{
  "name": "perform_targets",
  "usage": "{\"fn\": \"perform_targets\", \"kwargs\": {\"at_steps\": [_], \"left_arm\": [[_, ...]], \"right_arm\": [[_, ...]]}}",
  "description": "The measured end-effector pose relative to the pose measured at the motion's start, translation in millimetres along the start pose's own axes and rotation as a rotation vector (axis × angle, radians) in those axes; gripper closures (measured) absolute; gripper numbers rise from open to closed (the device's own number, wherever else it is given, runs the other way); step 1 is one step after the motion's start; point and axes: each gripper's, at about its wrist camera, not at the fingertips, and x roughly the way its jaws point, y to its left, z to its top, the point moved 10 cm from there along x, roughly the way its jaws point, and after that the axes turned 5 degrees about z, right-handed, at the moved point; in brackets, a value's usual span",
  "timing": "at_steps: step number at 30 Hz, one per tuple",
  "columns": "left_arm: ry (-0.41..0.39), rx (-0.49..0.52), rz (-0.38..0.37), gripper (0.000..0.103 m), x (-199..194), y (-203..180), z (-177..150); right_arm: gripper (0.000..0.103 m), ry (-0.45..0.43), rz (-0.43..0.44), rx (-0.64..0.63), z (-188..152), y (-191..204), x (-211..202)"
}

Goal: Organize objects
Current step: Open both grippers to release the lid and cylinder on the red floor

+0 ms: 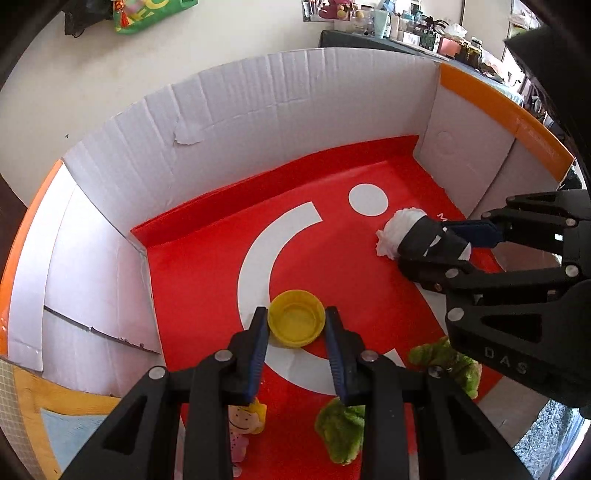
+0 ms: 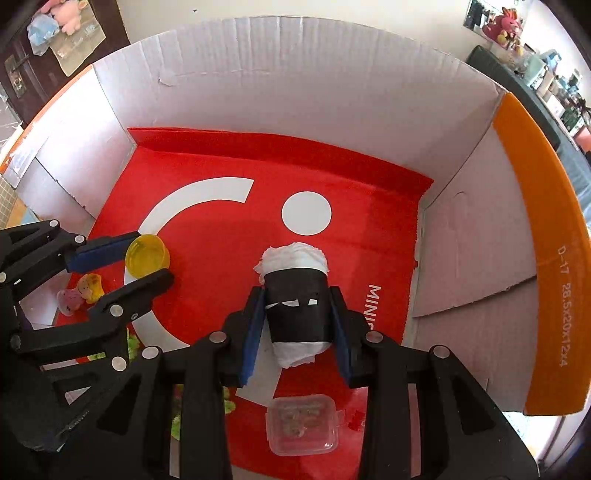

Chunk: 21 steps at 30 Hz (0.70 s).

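Note:
Both grippers are inside a white cardboard box (image 1: 229,122) with a red floor. My left gripper (image 1: 296,322) is shut on a yellow cap (image 1: 295,323), its pads on the cap's two sides; it also shows in the right wrist view (image 2: 146,254). My right gripper (image 2: 297,308) is shut on a black-wrapped roll stuffed with white tissue (image 2: 297,295), which lies between its blue pads. In the left wrist view the roll (image 1: 410,229) shows at the right, held by the right gripper (image 1: 439,251).
A small cartoon girl figure (image 1: 242,422) and green fuzzy pieces (image 1: 341,430) lie near the box's front. A clear lidded plastic tub (image 2: 301,424) sits under the right gripper. The box has an orange right wall (image 2: 543,240). A cluttered shelf (image 1: 413,29) stands beyond.

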Motion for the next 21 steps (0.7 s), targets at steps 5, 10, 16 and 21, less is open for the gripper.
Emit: {"fn": "perform_targets", "kwargs": {"at_steps": [5, 10, 16, 21], "left_arm": [[-0.002, 0.005, 0.007, 0.067, 2.6, 3.1, 2.0], [-0.001, 0.004, 0.006, 0.061, 2.8, 3.2, 1.5], [-0.001, 0.001, 0.000, 0.057, 1.0, 3.7, 3.4], [-0.006, 0.006, 0.010, 0.055, 0.6, 7.5, -0.9]], "right_arm": [[0.070, -0.003, 0.000, 0.004, -2.2, -0.5, -1.3], [0.068, -0.008, 0.006, 0.006, -4.4, -2.1, -2.2], [0.055, -0.013, 0.011, 0.001, -9.9, 0.8, -0.4], [0.055, -0.015, 0.012, 0.007, -13.1, -0.6, -1.1]]}}
